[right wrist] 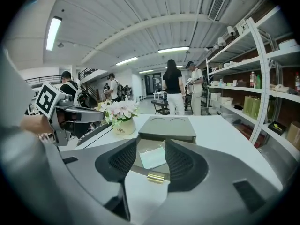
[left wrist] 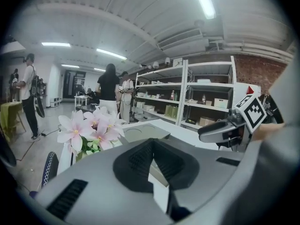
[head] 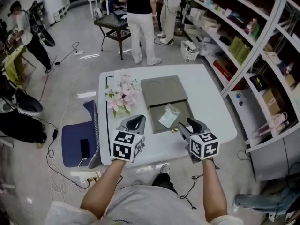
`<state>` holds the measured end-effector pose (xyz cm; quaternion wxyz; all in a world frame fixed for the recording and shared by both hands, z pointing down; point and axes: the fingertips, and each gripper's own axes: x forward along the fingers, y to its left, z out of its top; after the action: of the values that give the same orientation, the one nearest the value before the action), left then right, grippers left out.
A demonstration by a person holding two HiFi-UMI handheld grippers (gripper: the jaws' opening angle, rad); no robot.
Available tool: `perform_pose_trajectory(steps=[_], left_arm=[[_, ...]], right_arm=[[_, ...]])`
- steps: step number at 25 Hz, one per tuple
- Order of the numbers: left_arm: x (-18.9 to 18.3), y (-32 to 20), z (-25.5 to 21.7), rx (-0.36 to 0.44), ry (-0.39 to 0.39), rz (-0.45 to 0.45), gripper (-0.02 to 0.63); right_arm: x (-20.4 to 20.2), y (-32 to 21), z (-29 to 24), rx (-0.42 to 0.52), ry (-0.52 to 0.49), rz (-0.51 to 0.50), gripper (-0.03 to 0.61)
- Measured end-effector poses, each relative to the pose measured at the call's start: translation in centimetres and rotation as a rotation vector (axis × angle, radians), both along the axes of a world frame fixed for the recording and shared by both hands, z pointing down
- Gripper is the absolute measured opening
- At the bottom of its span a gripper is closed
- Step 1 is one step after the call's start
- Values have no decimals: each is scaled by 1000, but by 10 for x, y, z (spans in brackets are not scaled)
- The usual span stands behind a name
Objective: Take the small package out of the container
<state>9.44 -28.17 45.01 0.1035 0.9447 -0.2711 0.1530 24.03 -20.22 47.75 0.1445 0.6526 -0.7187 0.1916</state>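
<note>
White tabletop (head: 213, 102) spreads across the near ground, with shelving at the right and people far behind. Nearest, the left tool (head: 136, 121) has its jaws together and empty. The right tool (head: 191, 124) stands wide and empty, just short of the container (head: 185, 112). Beyond the gold clasp (head: 174, 130), the small package (head: 168, 116) lies flat on the container's floor. It looks thin and slick, so it may slip from the pads. The unheld container could slide if nudged, and the flowers (head: 123, 96), farther left, risk a knock.
</note>
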Motion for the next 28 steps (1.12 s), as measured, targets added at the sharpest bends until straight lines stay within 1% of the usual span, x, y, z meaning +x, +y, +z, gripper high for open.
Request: perform_pose_trajectory(steps=[3, 7, 13, 16, 22, 28], left_arm=[[9, -12, 3, -10, -11, -41, 3], [22, -26, 8, -23, -18, -85, 3], [32, -40, 21, -46, -33, -156, 3], [35, -45, 29, -59, -41, -187, 3], [38, -54, 38, -65, -50, -241, 3], [39, -61, 43, -75, -49, -286, 3]], right_arm=[[12, -19, 10, -44, 2, -69, 196], [24, -41, 27, -116, 28, -169, 196], [44, -71, 48, -189, 37, -262, 199], [49, -81, 62, -247, 26, -320, 205], [51, -95, 83, -348, 58, -436, 231], [47, -102, 102, -437, 113, -528, 235]])
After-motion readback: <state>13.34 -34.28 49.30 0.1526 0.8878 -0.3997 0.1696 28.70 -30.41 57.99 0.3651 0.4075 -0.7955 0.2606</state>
